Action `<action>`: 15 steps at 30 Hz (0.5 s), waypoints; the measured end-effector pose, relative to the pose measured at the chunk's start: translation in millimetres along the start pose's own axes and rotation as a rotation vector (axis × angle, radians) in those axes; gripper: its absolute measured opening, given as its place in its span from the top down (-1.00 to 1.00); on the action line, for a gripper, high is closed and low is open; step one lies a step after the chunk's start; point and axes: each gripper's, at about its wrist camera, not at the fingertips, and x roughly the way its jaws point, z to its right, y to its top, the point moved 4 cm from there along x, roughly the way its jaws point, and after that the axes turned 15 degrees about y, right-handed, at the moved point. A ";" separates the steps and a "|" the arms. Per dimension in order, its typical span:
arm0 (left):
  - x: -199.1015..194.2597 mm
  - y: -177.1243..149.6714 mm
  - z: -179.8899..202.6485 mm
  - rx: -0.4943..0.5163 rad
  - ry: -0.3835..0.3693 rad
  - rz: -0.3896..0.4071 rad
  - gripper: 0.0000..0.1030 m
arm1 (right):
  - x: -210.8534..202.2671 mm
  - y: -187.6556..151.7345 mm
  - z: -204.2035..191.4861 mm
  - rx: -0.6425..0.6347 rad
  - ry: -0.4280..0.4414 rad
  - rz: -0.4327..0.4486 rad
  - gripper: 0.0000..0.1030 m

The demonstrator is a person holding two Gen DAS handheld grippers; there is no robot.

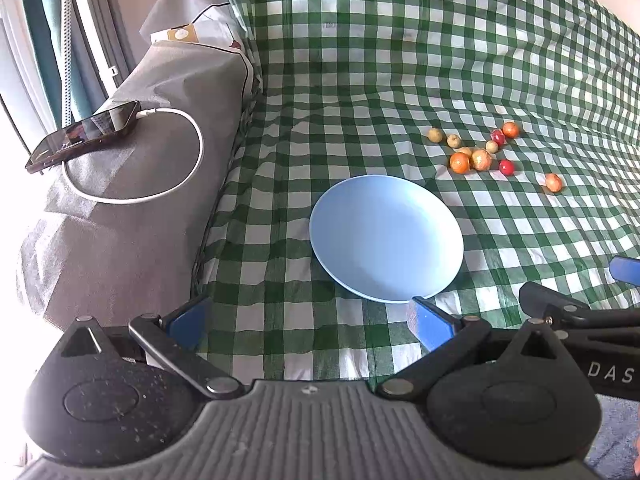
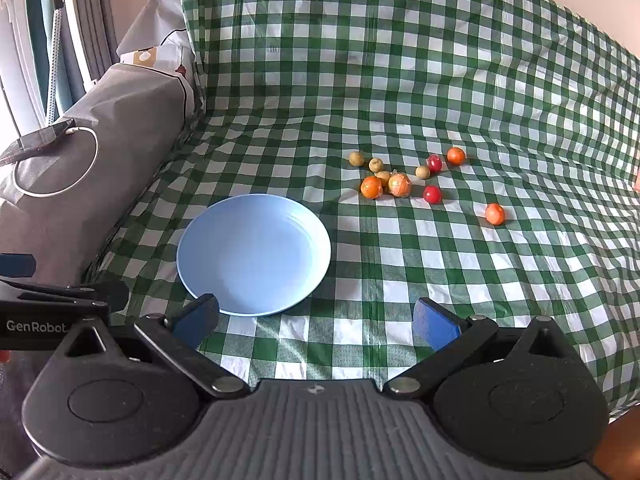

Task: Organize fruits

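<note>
A light blue plate [image 1: 386,240] [image 2: 254,254] lies bare on the green checked cloth. Beyond it, to the right, several small fruits lie loose on the cloth: orange ones [image 1: 459,162] [image 2: 371,187], red ones [image 1: 506,167] [image 2: 432,194] and yellowish ones [image 1: 435,135] [image 2: 356,158]. One orange fruit [image 1: 553,182] [image 2: 495,213] lies apart at the right. My left gripper [image 1: 308,318] is open and empty just before the plate's near rim. My right gripper [image 2: 316,320] is open and empty, near the plate's near right rim. Both are well short of the fruits.
A grey covered armrest [image 1: 132,184] [image 2: 100,152] rises at the left, with a phone [image 1: 84,136] and a white charging cable [image 1: 168,160] on it. The checked cloth [image 1: 400,40] climbs a backrest behind. The right gripper's side shows in the left wrist view [image 1: 592,320].
</note>
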 end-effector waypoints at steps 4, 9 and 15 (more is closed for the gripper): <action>1.7 -0.4 -2.6 -0.009 -0.006 -0.007 -1.00 | 1.5 0.5 -1.0 -0.011 -0.002 -0.003 -0.99; 2.3 -1.5 -4.0 -0.010 -0.009 -0.007 -1.00 | 1.9 1.2 -2.9 -0.015 -0.004 -0.005 -0.99; 2.1 -2.1 -3.7 -0.011 -0.012 -0.010 -1.00 | 2.2 1.0 -2.4 -0.017 -0.003 -0.007 -0.99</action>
